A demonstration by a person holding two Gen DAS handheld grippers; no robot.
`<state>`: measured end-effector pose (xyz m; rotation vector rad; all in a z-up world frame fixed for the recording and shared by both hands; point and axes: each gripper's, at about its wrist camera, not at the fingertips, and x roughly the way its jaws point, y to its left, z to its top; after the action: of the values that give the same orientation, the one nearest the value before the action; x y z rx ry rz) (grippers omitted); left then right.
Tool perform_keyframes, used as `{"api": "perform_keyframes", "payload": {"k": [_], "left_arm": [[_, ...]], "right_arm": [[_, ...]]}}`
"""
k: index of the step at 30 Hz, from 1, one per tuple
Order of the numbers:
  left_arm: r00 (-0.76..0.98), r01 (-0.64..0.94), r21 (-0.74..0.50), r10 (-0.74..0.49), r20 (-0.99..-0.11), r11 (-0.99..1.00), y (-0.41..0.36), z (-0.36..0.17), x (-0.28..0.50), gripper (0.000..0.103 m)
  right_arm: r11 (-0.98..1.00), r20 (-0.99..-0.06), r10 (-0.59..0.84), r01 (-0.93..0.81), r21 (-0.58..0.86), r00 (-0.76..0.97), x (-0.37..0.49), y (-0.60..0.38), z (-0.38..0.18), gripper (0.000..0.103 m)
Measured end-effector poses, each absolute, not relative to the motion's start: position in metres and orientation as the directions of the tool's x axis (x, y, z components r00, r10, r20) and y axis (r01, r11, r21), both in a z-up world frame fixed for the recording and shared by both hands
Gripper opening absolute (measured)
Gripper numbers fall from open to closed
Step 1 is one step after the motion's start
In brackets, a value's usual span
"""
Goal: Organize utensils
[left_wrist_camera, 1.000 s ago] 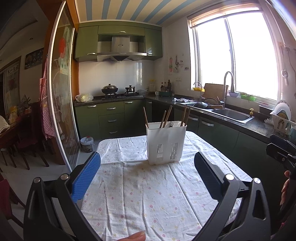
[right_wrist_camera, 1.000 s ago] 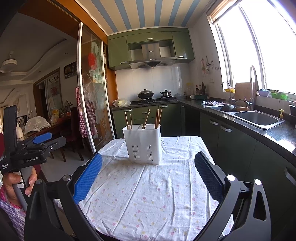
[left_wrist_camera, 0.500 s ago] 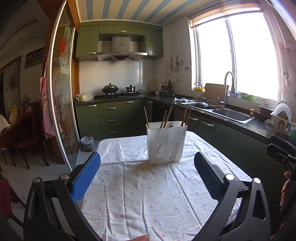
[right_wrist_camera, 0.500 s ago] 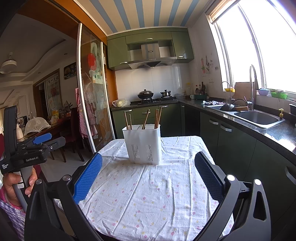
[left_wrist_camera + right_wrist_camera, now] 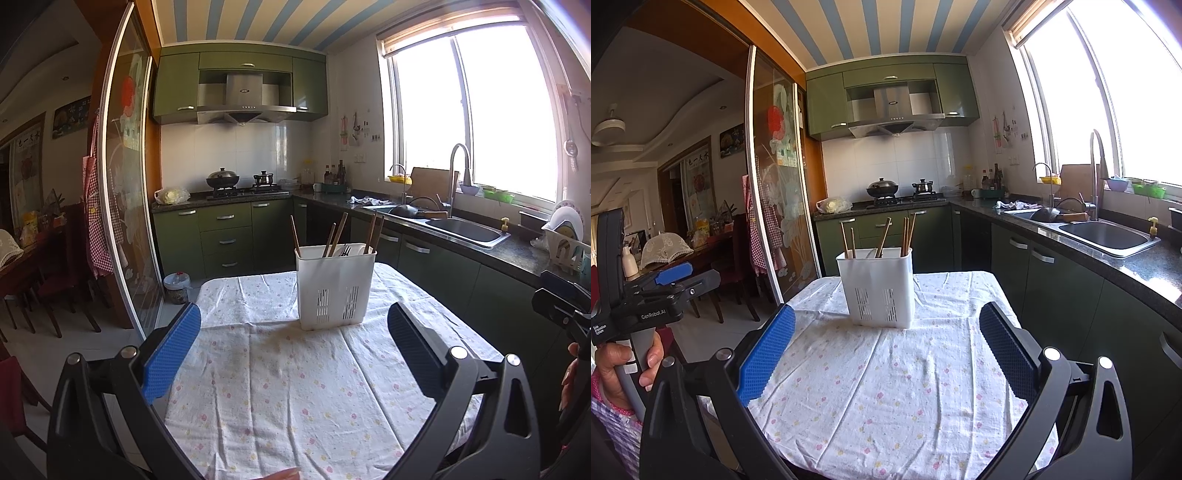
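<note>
- Utensils stand sorted in a white slotted caddy [image 5: 334, 286] on a table with a flowered cloth [image 5: 295, 387]; wooden chopsticks [image 5: 338, 233] lean out of its compartments and a metal fork tip shows at the rim. No loose utensil lies on the cloth in either view.
- Left gripper [image 5: 293, 339] and right gripper [image 5: 886, 341] both hang short of the caddy, jaws spread wide, holding nothing.
- Scene fits 2 readings: utensils about to be drawn out and re-sorted, or sorting complete with every piece already in its slot.
- Judgement: any grip on a chopstick should close near mid-shaft and lift straight up, since the light caddy could tip or slide on the wrinkled cloth.
</note>
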<state>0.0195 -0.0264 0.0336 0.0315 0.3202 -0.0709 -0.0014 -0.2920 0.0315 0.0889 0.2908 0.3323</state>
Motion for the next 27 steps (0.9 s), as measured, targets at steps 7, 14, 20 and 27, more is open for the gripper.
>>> {"api": "perform_keyframes", "payload": {"k": [7, 14, 20, 27], "left_arm": [[0.946, 0.077, 0.017, -0.067, -0.318, 0.997, -0.0258, 0.0336, 0.0194, 0.096], [0.946, 0.074, 0.023, -0.063, -0.317, 0.997, -0.0258, 0.0339, 0.0185, 0.096], [0.946, 0.074, 0.023, -0.063, -0.318, 0.997, -0.0252, 0.034, 0.0187, 0.096], [0.946, 0.073, 0.027, -0.061, -0.318, 0.997, -0.0257, 0.0342, 0.0202, 0.096]], "right_arm": [[0.942, -0.265, 0.333, -0.308, 0.134, 0.905, -0.0014, -0.2919, 0.0317, 0.098], [0.942, -0.266, 0.333, -0.308, 0.133, 0.905, -0.0017, -0.2911, 0.0316, 0.098], [0.943, -0.27, 0.332, -0.306, 0.134, 0.904, -0.0012, -0.2896, 0.0321, 0.098], [0.943, -0.27, 0.33, -0.304, 0.136, 0.904, -0.001, -0.2901, 0.0318, 0.098]]}}
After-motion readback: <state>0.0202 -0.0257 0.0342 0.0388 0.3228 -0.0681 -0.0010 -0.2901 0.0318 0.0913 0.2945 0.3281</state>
